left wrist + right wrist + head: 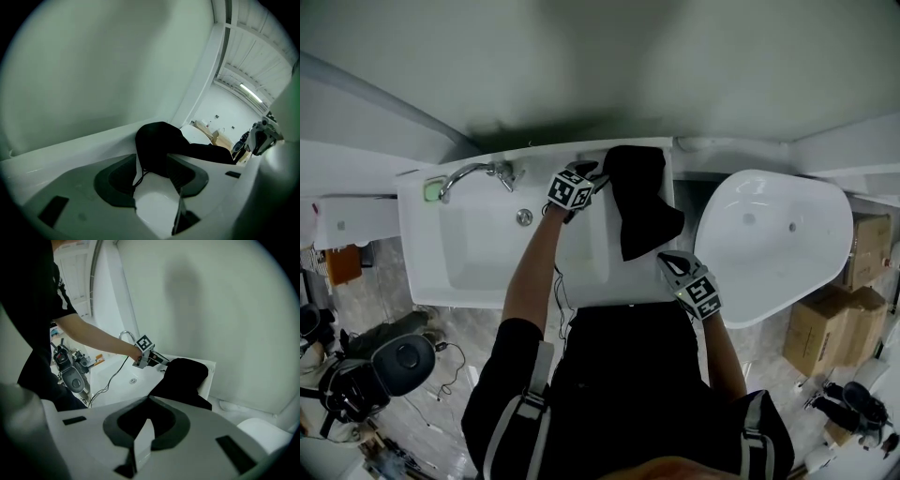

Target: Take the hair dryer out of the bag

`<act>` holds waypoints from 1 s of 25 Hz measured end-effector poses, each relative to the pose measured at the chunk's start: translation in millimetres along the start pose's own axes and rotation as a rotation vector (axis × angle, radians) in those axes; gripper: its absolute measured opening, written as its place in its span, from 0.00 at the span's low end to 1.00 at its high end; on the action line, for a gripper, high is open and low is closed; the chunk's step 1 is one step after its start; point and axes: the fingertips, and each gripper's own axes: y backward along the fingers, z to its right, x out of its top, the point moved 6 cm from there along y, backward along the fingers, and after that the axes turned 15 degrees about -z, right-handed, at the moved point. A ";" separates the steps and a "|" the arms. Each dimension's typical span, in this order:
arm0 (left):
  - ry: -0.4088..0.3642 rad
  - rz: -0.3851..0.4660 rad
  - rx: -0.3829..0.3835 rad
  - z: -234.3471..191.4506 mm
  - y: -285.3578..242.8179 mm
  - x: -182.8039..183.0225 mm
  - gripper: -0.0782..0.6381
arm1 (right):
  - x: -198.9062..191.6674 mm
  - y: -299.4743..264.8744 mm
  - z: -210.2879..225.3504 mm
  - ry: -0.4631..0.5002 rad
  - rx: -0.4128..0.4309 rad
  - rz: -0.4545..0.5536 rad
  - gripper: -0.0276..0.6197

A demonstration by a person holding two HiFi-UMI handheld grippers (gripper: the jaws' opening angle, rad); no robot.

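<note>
Both ends covered: right gripper (672,260) clenched, seemingly on near corner of black bag (642,202) lying across sink ledge (628,281); left gripper (602,176) released, jaws wide at far end. Hair dryer unseen, presumably inside. Keep near corner pinned; follow drawstring (138,176) to mouth before reaching in.

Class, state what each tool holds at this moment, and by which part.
The right tool is shut on the black bag, pinching its near corner. The left tool holds nothing: its jaws stand open around the bag's far end.
</note>
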 end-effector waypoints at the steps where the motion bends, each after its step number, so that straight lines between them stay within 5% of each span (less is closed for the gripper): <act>1: -0.012 -0.017 -0.011 -0.8 -4.8 0.3 0.36 | -2.6 0.8 1.5 -0.004 0.006 -0.006 0.13; 17: -0.120 -0.088 -0.054 -3.3 -32.8 27.3 0.39 | -16.1 1.2 23.1 -0.086 0.039 -0.014 0.13; 20: -0.121 -0.073 -0.095 -2.0 -34.0 27.4 0.18 | -14.9 -3.4 21.5 -0.079 0.041 -0.020 0.13; 25: -0.116 0.004 -0.153 10.0 -19.6 37.6 0.14 | -18.1 -1.8 25.0 -0.094 0.039 -0.010 0.14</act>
